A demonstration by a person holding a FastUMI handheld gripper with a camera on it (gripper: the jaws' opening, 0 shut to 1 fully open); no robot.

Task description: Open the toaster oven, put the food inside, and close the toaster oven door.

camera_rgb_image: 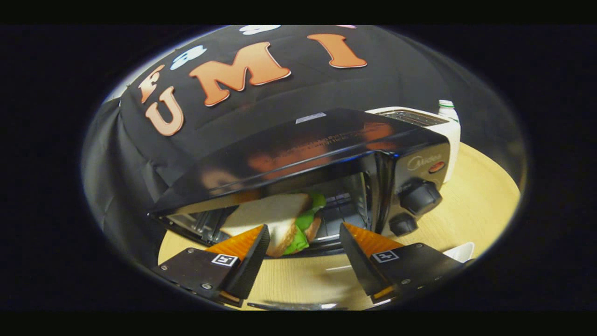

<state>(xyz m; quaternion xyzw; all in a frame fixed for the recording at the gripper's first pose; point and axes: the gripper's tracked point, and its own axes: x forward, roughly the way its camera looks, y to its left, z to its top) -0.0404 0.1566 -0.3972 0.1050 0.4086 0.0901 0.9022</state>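
Tongs (304, 233) in the gripper view stand wide, your two fingers (254, 254) spread well apart and pressing on nothing. Just ahead of them, nearer the left finger, the sandwich (275, 219) sits inside the toaster oven (326, 154): pale bread with green leaf showing at its right edge, lying on the wire rack (343, 210) at the mouth of the cavity. Whether the left fingertip touches the bread, you cannot tell from here; the right finger is clear of it.

The oven itself is black and glossy, tilted in your view, its cavity open toward you. Its door is down at the front, only partly seen between the fingers. Two dark knobs (419, 198) sit one above the other on its right panel, with a small red lamp (436, 166) above them.

Beyond the oven's right side stands a white toaster (436, 122), and behind that a bottle (447, 108) with a green cap. All rest on the pale wooden desk (480, 196). A white object (461, 252) peeks out beside your right finger.
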